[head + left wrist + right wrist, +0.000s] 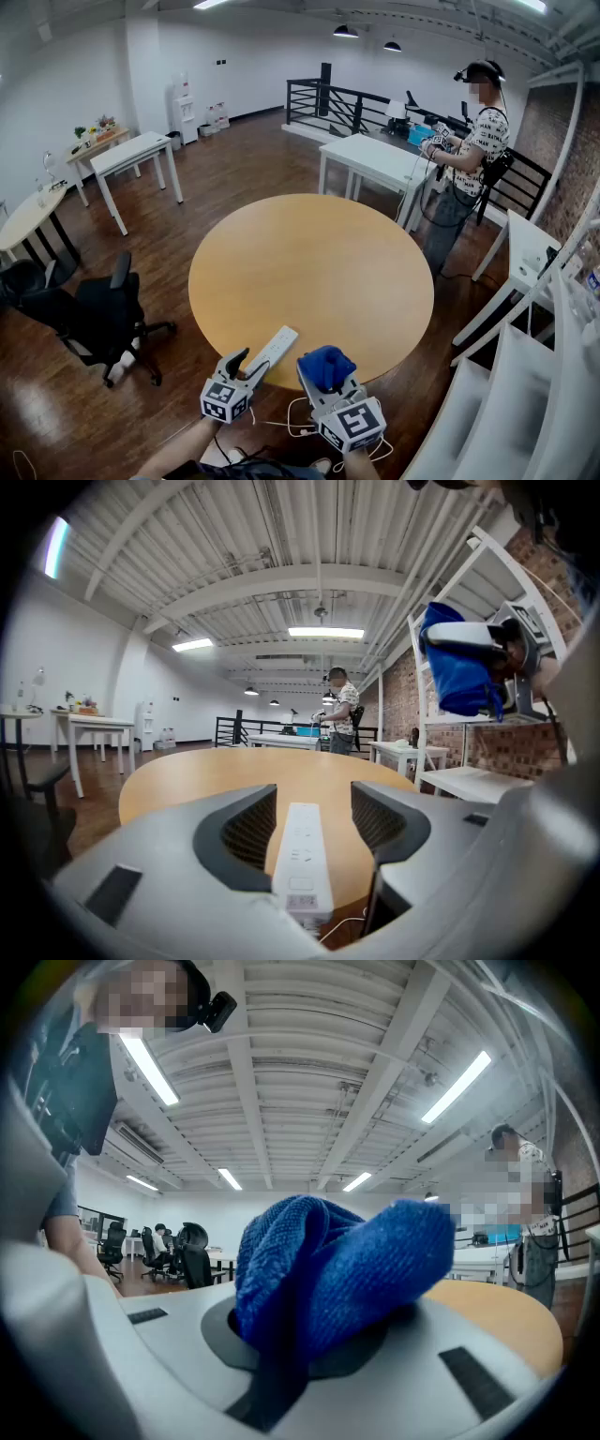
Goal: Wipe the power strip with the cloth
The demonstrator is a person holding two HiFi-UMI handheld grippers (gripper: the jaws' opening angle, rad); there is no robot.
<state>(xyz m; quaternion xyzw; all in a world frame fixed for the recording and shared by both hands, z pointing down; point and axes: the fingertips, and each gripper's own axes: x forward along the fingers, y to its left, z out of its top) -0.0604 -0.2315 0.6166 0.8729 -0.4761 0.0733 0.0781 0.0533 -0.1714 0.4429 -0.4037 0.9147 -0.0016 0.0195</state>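
A white power strip (275,346) lies at the near edge of the round wooden table (309,253). My left gripper (250,364) stands open around its near end. In the left gripper view the power strip (302,847) runs straight out between the two jaws, and bare wood shows on each side of it. My left gripper (309,822) does not press on it. My right gripper (328,379), just right of the strip at the table's edge, is shut on a bunched blue cloth (326,364). The cloth (328,1265) fills the right gripper view, bulging out of the jaws.
A black office chair (94,319) stands left of the table. White tables (141,155) (375,159) stand farther back, with a person (469,141) beside the right one. White shelving (525,375) lines the right side. A white cable (298,424) hangs below the table's edge.
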